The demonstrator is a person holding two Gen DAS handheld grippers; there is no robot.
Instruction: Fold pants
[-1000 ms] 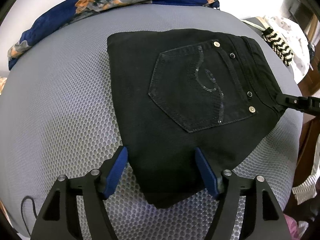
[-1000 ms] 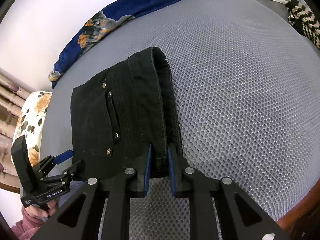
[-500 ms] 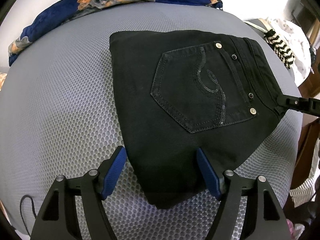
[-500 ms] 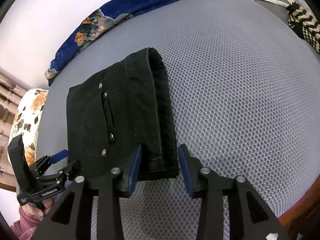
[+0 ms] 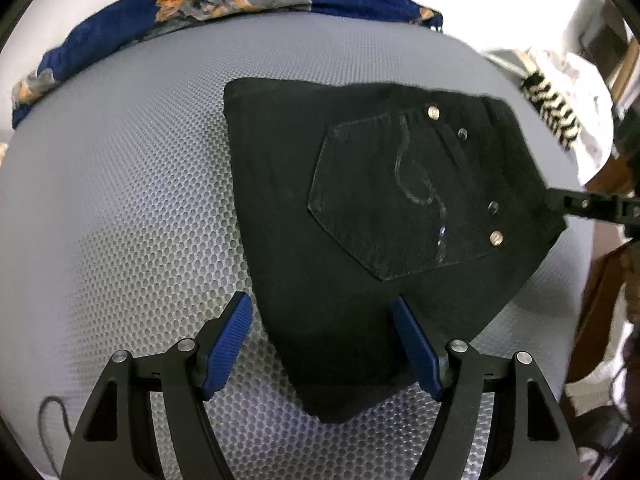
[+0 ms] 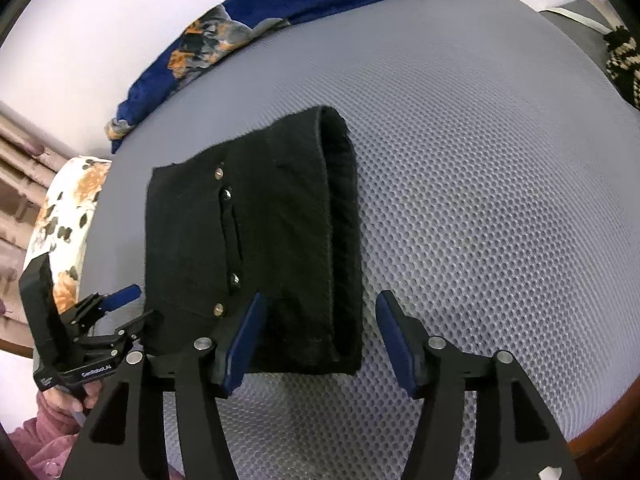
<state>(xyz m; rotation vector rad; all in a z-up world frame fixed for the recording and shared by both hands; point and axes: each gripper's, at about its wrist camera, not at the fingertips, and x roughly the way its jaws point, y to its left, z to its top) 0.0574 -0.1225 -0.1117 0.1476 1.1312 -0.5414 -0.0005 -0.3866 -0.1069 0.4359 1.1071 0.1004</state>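
Observation:
The black pants (image 5: 372,216) lie folded into a compact stack on the grey mesh bed (image 5: 120,200), back pocket with a sequin swirl facing up. My left gripper (image 5: 322,338) is open, its blue pads either side of the stack's near corner, not gripping. In the right wrist view the pants (image 6: 256,240) show their waistband end. My right gripper (image 6: 318,336) is open around the waistband edge, holding nothing. The right gripper also shows at the pants' right edge in the left wrist view (image 5: 592,206); the left gripper shows at the lower left of the right wrist view (image 6: 104,316).
A navy floral cloth (image 5: 208,4) lies along the bed's far edge. A black-and-white striped garment (image 5: 552,112) and white cloth lie at the far right. A floral cushion (image 6: 64,220) sits beyond the bed's left side. Wooden bed edge (image 6: 600,420) at the right.
My right gripper has opened and let go of the waistband edge. The left gripper stays open and has drawn slightly to the left.

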